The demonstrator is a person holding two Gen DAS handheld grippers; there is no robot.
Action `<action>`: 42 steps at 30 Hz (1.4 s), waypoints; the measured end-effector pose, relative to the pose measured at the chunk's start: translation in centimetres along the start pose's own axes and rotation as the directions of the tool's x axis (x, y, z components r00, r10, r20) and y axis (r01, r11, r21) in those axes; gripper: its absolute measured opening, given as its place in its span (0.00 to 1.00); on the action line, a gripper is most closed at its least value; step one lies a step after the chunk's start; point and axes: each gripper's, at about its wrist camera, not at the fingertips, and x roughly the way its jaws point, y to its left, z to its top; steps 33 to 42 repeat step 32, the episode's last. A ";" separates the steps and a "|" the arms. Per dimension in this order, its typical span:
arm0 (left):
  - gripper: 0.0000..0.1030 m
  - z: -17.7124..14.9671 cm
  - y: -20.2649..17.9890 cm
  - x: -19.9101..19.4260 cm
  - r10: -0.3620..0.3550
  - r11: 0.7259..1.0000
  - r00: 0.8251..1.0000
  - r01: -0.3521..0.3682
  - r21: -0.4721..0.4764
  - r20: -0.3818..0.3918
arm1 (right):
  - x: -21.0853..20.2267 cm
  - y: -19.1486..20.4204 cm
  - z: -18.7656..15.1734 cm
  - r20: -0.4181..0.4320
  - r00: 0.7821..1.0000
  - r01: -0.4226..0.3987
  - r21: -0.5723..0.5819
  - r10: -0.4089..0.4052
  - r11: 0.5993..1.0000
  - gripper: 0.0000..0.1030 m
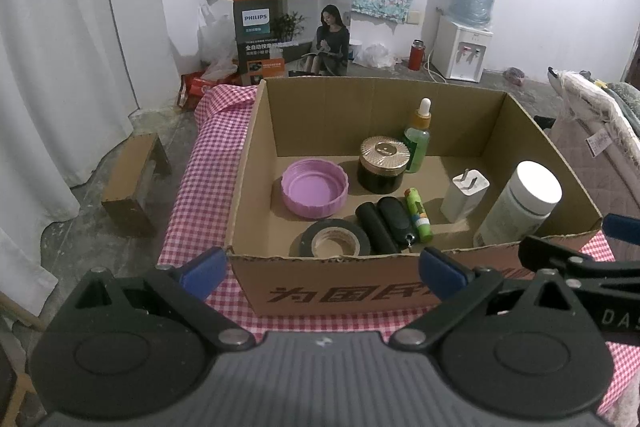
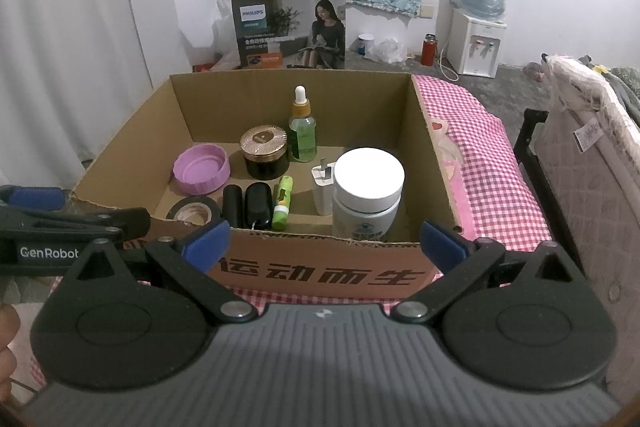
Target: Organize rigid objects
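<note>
An open brown cardboard box point(image 1: 304, 291) with black printed characters on its near wall sits on a pink-and-white checked cloth point(image 1: 208, 163). Inside, near the back, a green glass dropper bottle point(image 1: 418, 143) with a white bulb stands upright just beside a dark round jar with a ribbed gold lid point(image 1: 382, 163). To their left lies a lilac plastic screw lid point(image 1: 314, 189), hollow side up. Nearer the front lie a roll of black tape point(image 1: 334, 239), a black cylinder point(image 1: 374, 229), a glossy black oblong case point(image 1: 394, 217) and a green tube point(image 1: 418, 215), side by side. A white plug adapter point(image 1: 466, 195) stands prongs up near a white-capped plastic bottle point(image 2: 368, 193) at the right wall.

The left gripper point(image 1: 322, 271) and right gripper point(image 2: 324, 241) hover before the box's near wall, both spread wide and holding nothing
</note>
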 end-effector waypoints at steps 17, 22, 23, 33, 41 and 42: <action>1.00 -0.2 -0.1 0.0 0.008 1.000 1.000 -0.008 0.003 -0.001 | 0.2 -0.1 -0.1 -0.006 1.000 -0.007 -0.005 0.007 1.000 0.99; 1.00 -0.2 -0.1 0.1 0.009 1.000 1.000 -0.009 0.003 -0.002 | 0.4 -0.3 -0.3 -0.008 1.000 -0.013 -0.006 0.013 1.000 0.99; 1.00 -0.2 -0.1 0.1 0.009 1.000 1.000 -0.009 0.003 -0.003 | 0.4 -0.3 -0.3 -0.008 1.000 -0.013 -0.006 0.013 1.000 0.99; 1.00 -0.2 -0.1 0.1 0.014 1.000 1.000 -0.014 0.003 -0.005 | 0.4 -0.3 -0.3 -0.010 1.000 -0.014 -0.006 0.014 1.000 0.99; 1.00 -0.2 -0.1 0.1 0.014 1.000 1.000 -0.014 0.003 -0.005 | 0.4 -0.3 -0.3 -0.010 1.000 -0.014 -0.006 0.014 1.000 0.99; 1.00 -0.2 -0.1 0.1 0.014 1.000 1.000 -0.014 0.003 -0.005 | 0.4 -0.3 -0.3 -0.010 1.000 -0.014 -0.006 0.014 1.000 0.99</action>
